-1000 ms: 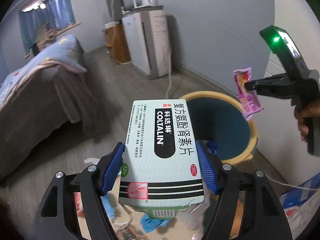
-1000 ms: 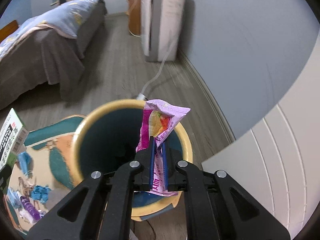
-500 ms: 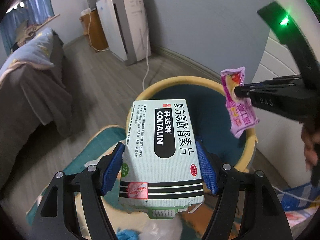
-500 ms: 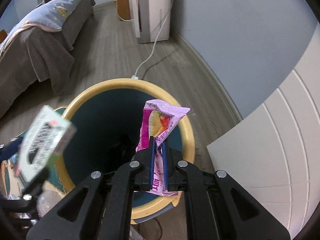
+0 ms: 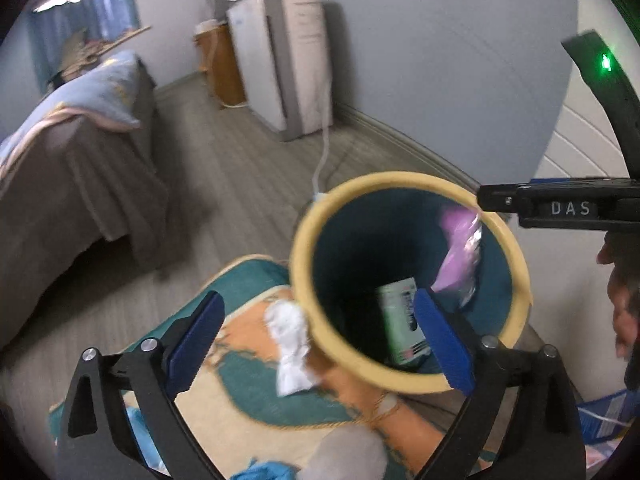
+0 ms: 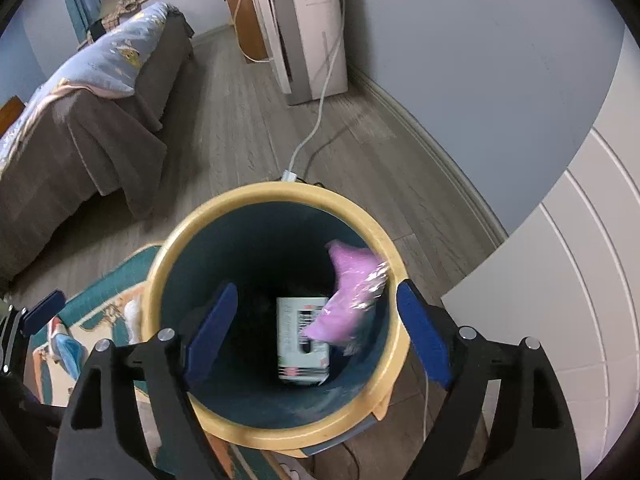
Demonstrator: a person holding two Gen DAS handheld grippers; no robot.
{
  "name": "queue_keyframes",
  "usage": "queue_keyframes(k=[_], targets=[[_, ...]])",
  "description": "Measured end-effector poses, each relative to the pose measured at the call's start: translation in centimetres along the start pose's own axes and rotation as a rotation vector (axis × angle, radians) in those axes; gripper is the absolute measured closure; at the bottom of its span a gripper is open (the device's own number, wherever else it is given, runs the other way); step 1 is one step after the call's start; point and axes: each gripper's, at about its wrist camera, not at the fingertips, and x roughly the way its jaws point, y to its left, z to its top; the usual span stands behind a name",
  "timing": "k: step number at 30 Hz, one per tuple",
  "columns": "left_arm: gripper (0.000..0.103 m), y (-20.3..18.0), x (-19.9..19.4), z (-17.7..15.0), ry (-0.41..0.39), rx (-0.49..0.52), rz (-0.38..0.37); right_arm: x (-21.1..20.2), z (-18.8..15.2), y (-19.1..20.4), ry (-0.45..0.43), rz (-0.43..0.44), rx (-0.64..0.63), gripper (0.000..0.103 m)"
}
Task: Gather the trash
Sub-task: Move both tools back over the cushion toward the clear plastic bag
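A round bin with a yellow rim and dark teal inside stands on the floor. My left gripper hangs over its near rim, jaws opening wide, with nothing between the pads. A white-green medicine box is blurred inside the bin, free of the pads. My right gripper is above the bin's mouth, its jaws opening too. A pink wrapper falls loose inside the bin, beside the box. The left wrist view catches the right gripper side-on at the bin's far rim.
A crumpled white tissue lies on the teal-orange rug by the bin, with blue scraps nearby. A bed stands left, a white appliance and its cable behind, a white panel right.
Both grippers have opened. The medicine box left the left pads and the pink wrapper left the right pads; both dropped into the bin. The left gripper moved closer over the bin.
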Motion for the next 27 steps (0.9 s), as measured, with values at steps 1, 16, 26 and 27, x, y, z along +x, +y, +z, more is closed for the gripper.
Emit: queue_keyframes(k=[1,16,26,27], targets=[[0.008,0.6,-0.5,-0.2,-0.004,-0.011,0.004,-0.1,0.0,0.2,-0.002,0.021,0.002,0.023],[0.008,6.8,-9.0,-5.5,-0.007,-0.05,0.139,-2.2,-0.4,4.8,-0.032,0.026,-0.137,0.006],[0.006,10.8,-16.0,-9.9,-0.032,-0.097,0.206,-6.2,-3.4,10.8,-0.029,0.053,-0.169,0.006],[0.006,11.3,-16.3,-10.3,-0.033,-0.111,0.21,-6.4,-4.1,11.6,-0.022,0.06,-0.18,0.006]])
